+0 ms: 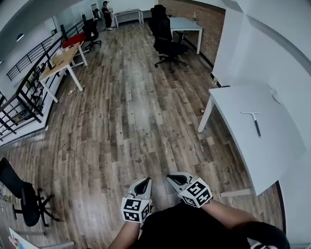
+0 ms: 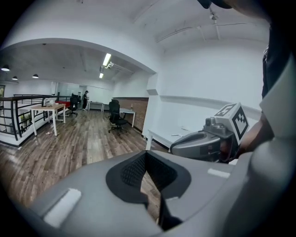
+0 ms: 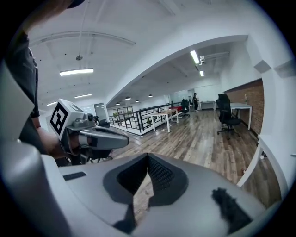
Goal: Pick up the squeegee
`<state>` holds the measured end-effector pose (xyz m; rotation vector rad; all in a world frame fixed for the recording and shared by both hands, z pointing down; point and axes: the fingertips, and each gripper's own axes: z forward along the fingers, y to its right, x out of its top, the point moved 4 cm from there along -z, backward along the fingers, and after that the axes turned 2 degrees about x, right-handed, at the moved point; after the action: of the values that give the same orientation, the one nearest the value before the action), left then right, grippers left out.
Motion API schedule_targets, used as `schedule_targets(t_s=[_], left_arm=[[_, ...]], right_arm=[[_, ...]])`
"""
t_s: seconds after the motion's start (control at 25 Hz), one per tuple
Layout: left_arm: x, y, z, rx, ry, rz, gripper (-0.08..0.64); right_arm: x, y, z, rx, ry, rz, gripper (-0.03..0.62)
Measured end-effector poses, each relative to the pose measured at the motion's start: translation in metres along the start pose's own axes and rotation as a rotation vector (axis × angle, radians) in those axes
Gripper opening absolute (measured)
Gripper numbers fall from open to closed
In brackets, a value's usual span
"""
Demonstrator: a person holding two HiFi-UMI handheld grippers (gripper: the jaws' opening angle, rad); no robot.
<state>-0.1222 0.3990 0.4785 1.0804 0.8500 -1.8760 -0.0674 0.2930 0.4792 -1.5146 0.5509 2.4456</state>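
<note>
Chair (image 1: 23, 198), black office type, sits at far left on the wood floor (image 1: 121, 121). Above it a black railing (image 1: 22, 99) runs along the left edge. Next to the railing is a wood-top desk (image 1: 59, 59) on white legs. A person (image 1: 106, 14) stands far back, near the top of the head view.

Centre top: second black office chair (image 1: 167, 44), just beside a white desk (image 1: 187, 24). A brick wall (image 1: 206, 22) is behind that desk.

Bottom centre: both grippers are held low, close to the person's body, over bare floor.
- Left gripper (image 1: 142, 187): its own view shows the jaw tips (image 2: 145, 153) pressed together with nothing between them. Only floor shows through the slot lower down.
- Right gripper (image 1: 179, 181): same state. Tips (image 3: 148, 156) meet, nothing pinched, floor visible through the gap below.
- The two sit near each other, angled outward, not touching. Each sees the other from the side: the right gripper (image 2: 206, 142) in the left gripper view, the left gripper (image 3: 95, 136) in the right gripper view.

Right side: a white table (image 1: 243, 151) stands against the white wall. The squeegee (image 1: 254, 121) lies flat on it toward the far-right part of the top. Its crossbar points away from the person and its dark handle points back toward them. It is alone on the tabletop and well apart from both grippers.
</note>
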Motion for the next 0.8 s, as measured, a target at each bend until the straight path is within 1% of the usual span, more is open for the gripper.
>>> schedule_targets(t_s=[0.12, 0.24, 0.32, 0.44, 0.52, 0.68, 0.8], left_arm=[[0.011, 0.022, 0.025, -0.043, -0.007, -0.001, 0.006], [0.014, 0.042, 0.05, -0.085, -0.026, -0.042, 0.006], [0.015, 0.055, 0.067, -0.101, -0.04, -0.047, 0.006], [0.021, 0.081, 0.098, -0.129, -0.048, -0.014, 0.006], [0.028, 0.105, 0.12, -0.162, -0.045, 0.02, 0.006], [0.041, 0.159, 0.159, -0.267, -0.055, 0.108, 0.007], [0.044, 0.19, 0.179, -0.341, -0.085, 0.132, 0.006]], right_arm=[[-0.004, 0.026, -0.024, -0.037, 0.017, 0.028, 0.006], [-0.01, 0.052, -0.049, -0.076, 0.039, 0.048, 0.006], [-0.014, 0.068, -0.07, -0.107, 0.057, 0.057, 0.005], [-0.027, 0.097, -0.103, -0.164, 0.073, 0.075, 0.006], [-0.039, 0.118, -0.128, -0.214, 0.078, 0.101, 0.006], [-0.058, 0.148, -0.179, -0.325, 0.111, 0.175, 0.006], [-0.067, 0.16, -0.208, -0.388, 0.139, 0.213, 0.006]])
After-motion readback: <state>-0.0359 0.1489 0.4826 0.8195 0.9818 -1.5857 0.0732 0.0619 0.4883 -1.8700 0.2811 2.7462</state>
